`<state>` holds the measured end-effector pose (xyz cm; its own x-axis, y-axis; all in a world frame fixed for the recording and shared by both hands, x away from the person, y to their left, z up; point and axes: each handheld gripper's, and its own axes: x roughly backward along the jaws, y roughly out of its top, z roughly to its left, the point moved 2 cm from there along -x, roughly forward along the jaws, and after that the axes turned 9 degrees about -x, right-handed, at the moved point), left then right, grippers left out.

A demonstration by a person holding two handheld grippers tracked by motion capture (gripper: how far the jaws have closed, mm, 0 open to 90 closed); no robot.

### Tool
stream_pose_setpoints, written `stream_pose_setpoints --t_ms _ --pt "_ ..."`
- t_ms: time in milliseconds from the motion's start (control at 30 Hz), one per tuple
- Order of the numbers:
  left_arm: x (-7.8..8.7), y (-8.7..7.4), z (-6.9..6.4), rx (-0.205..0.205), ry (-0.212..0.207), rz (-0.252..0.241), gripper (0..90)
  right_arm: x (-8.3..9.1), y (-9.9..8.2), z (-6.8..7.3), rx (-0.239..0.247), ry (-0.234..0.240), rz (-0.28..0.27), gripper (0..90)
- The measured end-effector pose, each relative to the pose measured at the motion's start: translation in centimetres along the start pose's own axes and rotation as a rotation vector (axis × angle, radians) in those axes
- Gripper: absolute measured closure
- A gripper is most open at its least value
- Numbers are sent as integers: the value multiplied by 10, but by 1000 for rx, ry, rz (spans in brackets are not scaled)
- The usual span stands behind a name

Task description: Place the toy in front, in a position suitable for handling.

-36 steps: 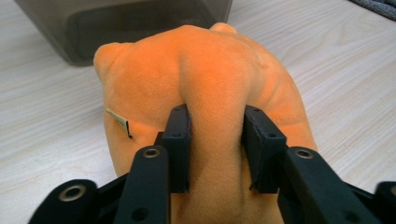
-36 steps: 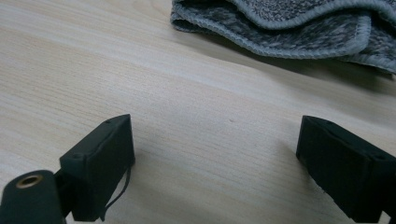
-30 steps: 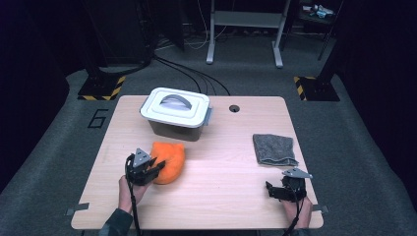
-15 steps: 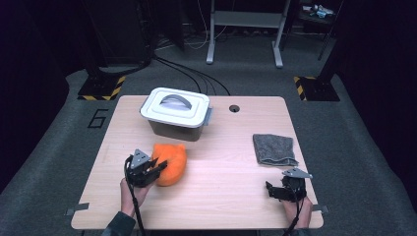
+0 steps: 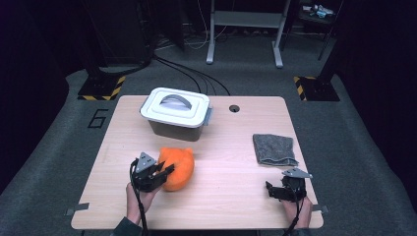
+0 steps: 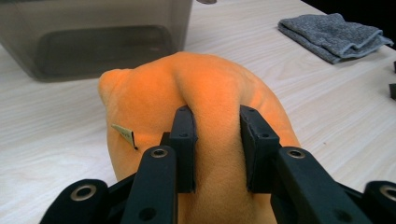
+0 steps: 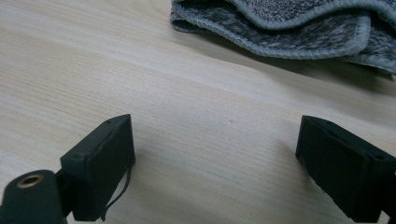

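Observation:
An orange plush toy [image 5: 178,167] sits at the front left of the wooden table [image 5: 231,147]. My left gripper [image 5: 166,172] is shut on it. In the left gripper view both black jaws pinch a fold of the soft orange plush toy [image 6: 196,88], and a small tag sticks out at its left side. My right gripper [image 5: 284,191] rests low at the front right, open, with bare table between its wide-set jaws. In the right gripper view the right gripper [image 7: 215,158] faces the folded grey towel [image 7: 299,28].
A grey bin with a white handled lid [image 5: 177,110] stands at the back left, just beyond the plush; its dark wall [image 6: 93,37] fills the far left. The grey towel [image 5: 274,148] lies right of centre. A cable hole [image 5: 234,108] sits near the back edge.
My left gripper and the plush it holds have shifted slightly right and risen a little. The right gripper has stayed where it was.

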<state>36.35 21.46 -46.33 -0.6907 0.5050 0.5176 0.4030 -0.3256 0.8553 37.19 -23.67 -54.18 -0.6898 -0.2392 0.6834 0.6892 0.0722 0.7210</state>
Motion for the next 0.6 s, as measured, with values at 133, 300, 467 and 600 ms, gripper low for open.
stream_pose_setpoints --t_ms 133,300,467,600 --pt "-3 2 -10 9 -10 -12 692 0 0 0 1 0 1 108" --pt "-9 -2 -20 -1 -36 16 680 0 0 0 0 0 1 108" --pt "-13 -6 -23 -2 -41 20 607 0 0 0 1 0 0 109" --pt "-10 -5 -21 -40 -50 26 499 0 0 0 1 0 0 109"
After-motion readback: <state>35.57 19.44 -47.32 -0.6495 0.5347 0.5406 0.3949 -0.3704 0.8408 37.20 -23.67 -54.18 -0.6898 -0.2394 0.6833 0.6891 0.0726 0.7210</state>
